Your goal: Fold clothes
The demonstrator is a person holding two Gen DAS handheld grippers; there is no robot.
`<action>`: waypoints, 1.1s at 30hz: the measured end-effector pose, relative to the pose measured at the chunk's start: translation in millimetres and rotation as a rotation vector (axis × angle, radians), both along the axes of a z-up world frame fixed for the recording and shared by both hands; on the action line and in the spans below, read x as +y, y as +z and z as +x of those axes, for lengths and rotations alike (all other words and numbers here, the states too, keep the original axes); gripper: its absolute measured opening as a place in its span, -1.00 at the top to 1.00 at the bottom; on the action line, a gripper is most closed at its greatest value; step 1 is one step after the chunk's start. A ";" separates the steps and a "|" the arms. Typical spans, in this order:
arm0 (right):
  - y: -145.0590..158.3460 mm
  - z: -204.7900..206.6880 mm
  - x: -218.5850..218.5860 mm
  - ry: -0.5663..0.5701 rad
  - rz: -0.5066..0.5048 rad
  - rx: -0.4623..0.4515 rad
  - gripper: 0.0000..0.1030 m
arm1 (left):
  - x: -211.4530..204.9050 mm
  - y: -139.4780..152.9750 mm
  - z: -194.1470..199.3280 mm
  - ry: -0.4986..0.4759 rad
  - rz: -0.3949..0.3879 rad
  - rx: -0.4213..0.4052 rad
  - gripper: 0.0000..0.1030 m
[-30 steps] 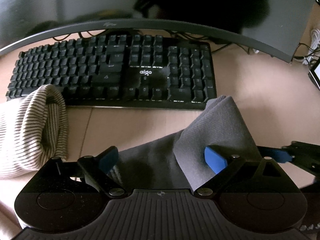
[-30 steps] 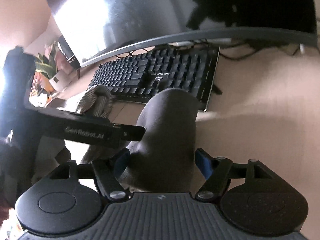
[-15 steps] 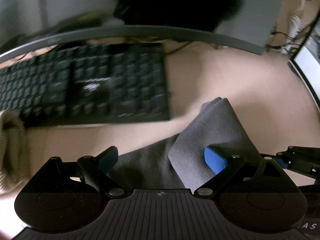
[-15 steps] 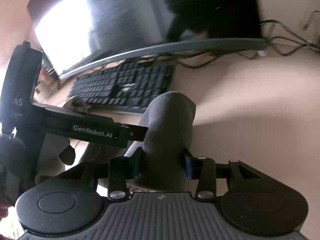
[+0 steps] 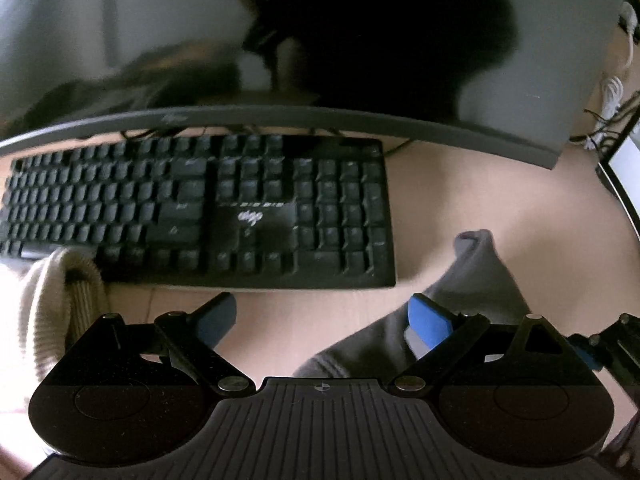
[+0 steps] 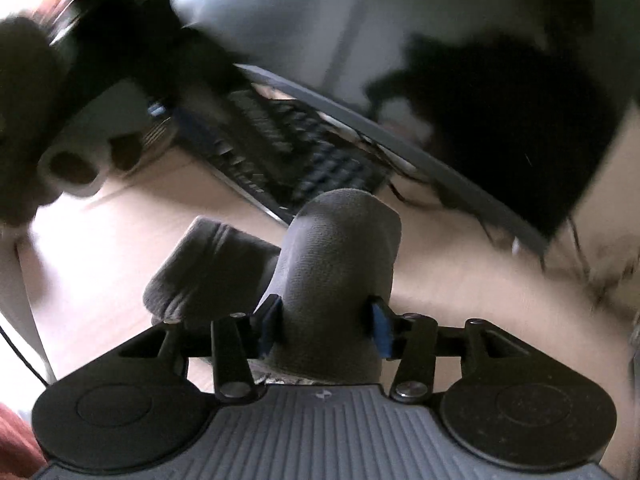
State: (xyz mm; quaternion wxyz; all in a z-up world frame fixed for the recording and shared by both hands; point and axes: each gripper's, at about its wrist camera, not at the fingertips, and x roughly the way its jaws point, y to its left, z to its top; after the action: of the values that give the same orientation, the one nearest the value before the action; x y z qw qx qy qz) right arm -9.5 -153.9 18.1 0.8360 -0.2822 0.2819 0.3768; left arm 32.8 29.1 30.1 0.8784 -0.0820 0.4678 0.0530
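Right gripper (image 6: 326, 326): blue pads are pressed against both sides of a grey sock (image 6: 340, 264), which is clamped between them; the jaws have just been eased slightly wider, with the sock held in the gap. The sock's rounded end is stood up past the fingertips, on the near side of the keyboard (image 6: 288, 152); a second fold of it is slumped on the desk (image 6: 460, 300) to the left.

Left gripper (image 5: 326, 320): jaws are spread wide, nothing is gripped. Only its right pad is touched by the sock, right of the keyboard's near corner. A striped cream garment (image 5: 44, 312) is seen at the keyboard's near-left edge. A dark monitor (image 5: 320, 60) is set behind the keyboard.
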 end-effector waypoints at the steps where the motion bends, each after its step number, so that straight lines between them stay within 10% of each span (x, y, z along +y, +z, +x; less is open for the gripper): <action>1: -0.9 -6.1 6.3 0.027 -0.029 -0.032 0.02 | -1.4 0.3 -1.2 -0.001 0.003 -0.002 -0.87; 7: -12.9 -32.4 27.2 0.159 -0.164 -0.196 -0.05 | -4.0 3.8 -9.9 0.018 0.011 -0.011 -0.87; 16: -6.4 -36.5 30.3 0.223 -0.128 -0.182 -0.06 | -14.7 14.0 -15.6 -0.003 0.074 -0.027 -0.87; 25: 41.4 30.1 -24.8 0.121 0.263 0.255 -0.09 | -11.1 -1.0 -18.5 -0.003 0.124 0.014 -0.89; 33: 10.1 79.4 -57.6 -0.133 0.433 0.535 -0.24 | -1.0 -5.6 -22.7 0.021 0.116 0.032 -0.89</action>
State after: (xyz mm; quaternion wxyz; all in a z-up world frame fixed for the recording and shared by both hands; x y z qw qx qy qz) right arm 69.9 -211.5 28.2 0.7957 0.0295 0.4224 0.4332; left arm 10.1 28.1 24.4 0.8734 -0.0352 0.4772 0.0904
